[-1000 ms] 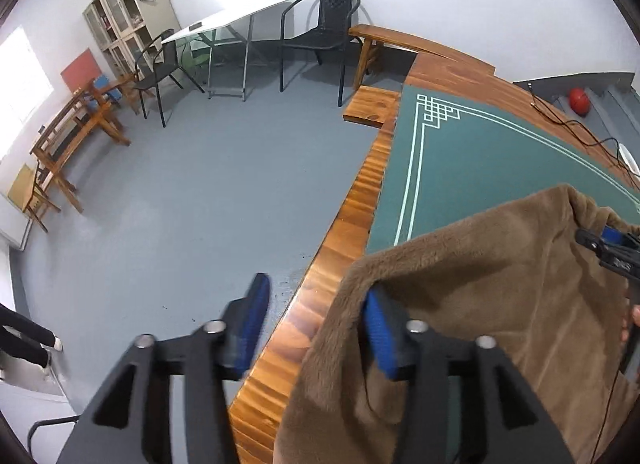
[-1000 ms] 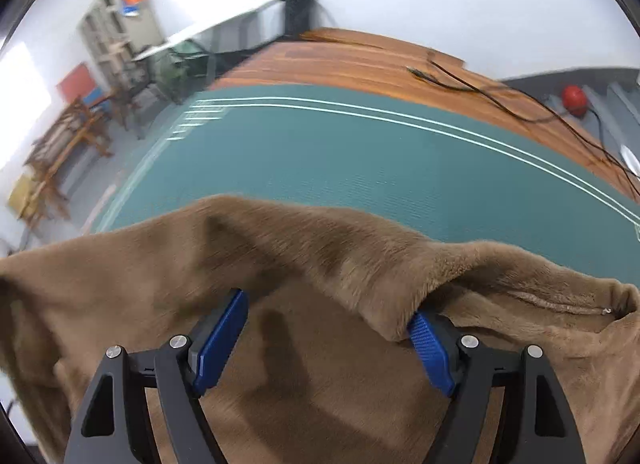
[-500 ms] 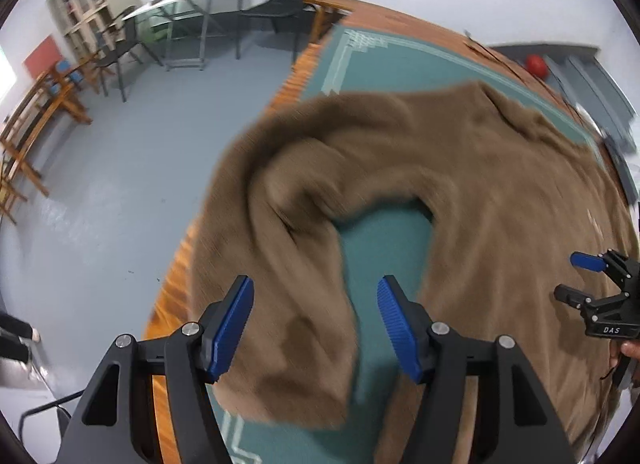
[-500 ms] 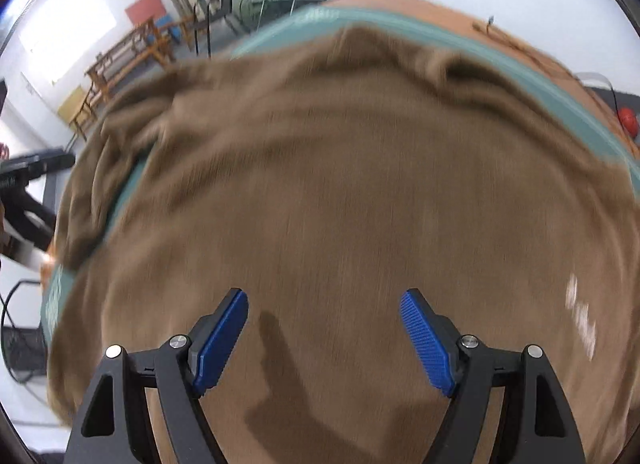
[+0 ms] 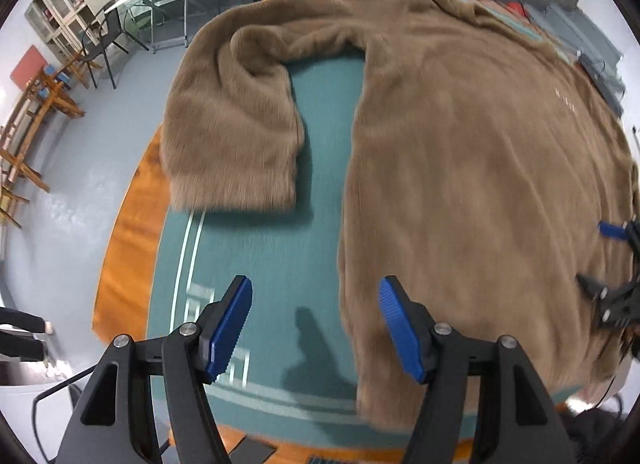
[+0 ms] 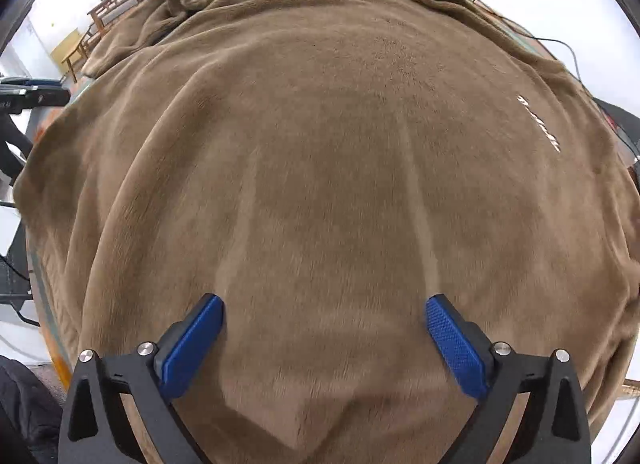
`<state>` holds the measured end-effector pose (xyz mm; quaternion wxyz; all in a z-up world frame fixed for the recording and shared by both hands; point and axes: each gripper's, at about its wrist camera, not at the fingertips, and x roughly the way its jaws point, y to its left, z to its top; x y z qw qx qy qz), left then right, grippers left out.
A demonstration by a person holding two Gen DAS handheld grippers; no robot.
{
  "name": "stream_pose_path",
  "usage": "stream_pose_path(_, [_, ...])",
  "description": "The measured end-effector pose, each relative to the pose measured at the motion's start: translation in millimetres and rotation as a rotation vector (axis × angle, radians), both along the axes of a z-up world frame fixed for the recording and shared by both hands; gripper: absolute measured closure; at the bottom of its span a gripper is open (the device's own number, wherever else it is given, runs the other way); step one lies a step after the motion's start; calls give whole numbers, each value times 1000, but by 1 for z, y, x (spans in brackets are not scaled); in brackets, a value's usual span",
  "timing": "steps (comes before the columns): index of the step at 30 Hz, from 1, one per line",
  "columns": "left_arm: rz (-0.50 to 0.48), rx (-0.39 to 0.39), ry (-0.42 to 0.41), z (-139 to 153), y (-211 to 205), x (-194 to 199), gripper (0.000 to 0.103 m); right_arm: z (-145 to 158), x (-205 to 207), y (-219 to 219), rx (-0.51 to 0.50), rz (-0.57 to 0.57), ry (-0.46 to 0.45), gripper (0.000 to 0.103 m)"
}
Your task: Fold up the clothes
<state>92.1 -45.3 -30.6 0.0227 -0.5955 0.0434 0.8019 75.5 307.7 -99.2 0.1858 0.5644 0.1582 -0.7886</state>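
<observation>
A brown fleece garment (image 5: 472, 135) lies spread flat on the green table mat (image 5: 280, 264), its left sleeve (image 5: 232, 123) bent down beside the body. My left gripper (image 5: 316, 328) is open and empty above the mat by the garment's left edge. My right gripper (image 6: 324, 338) is open and empty, hovering close over the garment's body (image 6: 320, 167), which fills the right wrist view. It also shows in the left wrist view (image 5: 616, 264) at the far right. White lettering (image 6: 538, 121) marks the chest.
The mat sits on a wooden table with a bare wooden rim (image 5: 128, 223) at the left. Beyond the edge is grey floor (image 5: 68, 191), with chairs (image 5: 100, 43) and a shelf (image 5: 68, 3) far off. A black cable (image 6: 560, 43) lies behind the garment.
Both grippers let go of the garment's edge and pulled back. The garment dropped from held-up to lying flat on the mat, sleeve settled at the left.
</observation>
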Motion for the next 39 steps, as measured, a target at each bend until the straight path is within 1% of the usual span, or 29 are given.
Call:
stream_pose_path(2, [-9,-14,1,-1,2,20,31,0,7,8,-16,-23,3,1])
stream_pose_path(3, [-13,-21,1,-1,2,30,25,0,10,12,-25,-34,5,1])
stream_pose_path(4, [-17,-29,1,-1,3,39,23,0,14,16,-33,-45,7,1])
stream_pose_path(8, [-33,-73,10,-11,12,71,23,1,31,28,-34,-34,26,1])
stream_pose_path(10, [-20,-89,37,-15,17,79,23,8,39,37,-69,-52,41,1])
stream_pose_path(13, [-7,-123,55,-26,24,82,23,25,57,59,-130,-86,87,1])
stream_pose_path(16, [-17,-120,46,-30,30,86,23,43,80,85,-178,-81,127,1])
stream_pose_path(18, [-28,-113,38,-33,34,90,23,50,100,91,-188,-37,129,1])
stream_pose_path(21, [-32,-123,33,-36,40,95,23,57,133,92,-190,50,129,1])
stream_pose_path(23, [-15,-130,28,-39,42,96,23,57,154,82,-167,128,135,1])
stream_pose_path(25, [19,-130,38,-37,43,94,23,50,167,67,-113,199,165,2])
stream_pose_path(27, [45,-125,53,-36,42,92,23,40,169,56,-72,235,170,9])
stream_pose_path(28, [58,-123,60,-35,42,91,23,34,167,50,-45,241,169,21])
stream_pose_path(29, [68,-124,65,-36,43,90,23,29,164,44,-17,247,169,37])
stream_pose_path(30, [77,-126,70,-36,43,88,23,23,163,41,11,254,168,42])
stream_pose_path(32, [93,-136,81,-34,44,85,23,12,160,37,69,268,165,59])
stream_pose_path(34, [105,-159,106,-31,46,83,23,9,160,40,78,256,164,68])
stream_pose_path(35, [113,-175,119,-30,45,83,23,11,160,45,75,240,165,74])
stream_pose_path(36, [124,-190,128,-29,46,82,23,15,160,51,75,220,168,78])
stream_pose_path(37, [140,-202,134,-28,46,82,23,19,161,58,75,203,168,81])
stream_pose_path(39, [174,-212,146,-26,43,82,23,27,162,72,72,171,164,82])
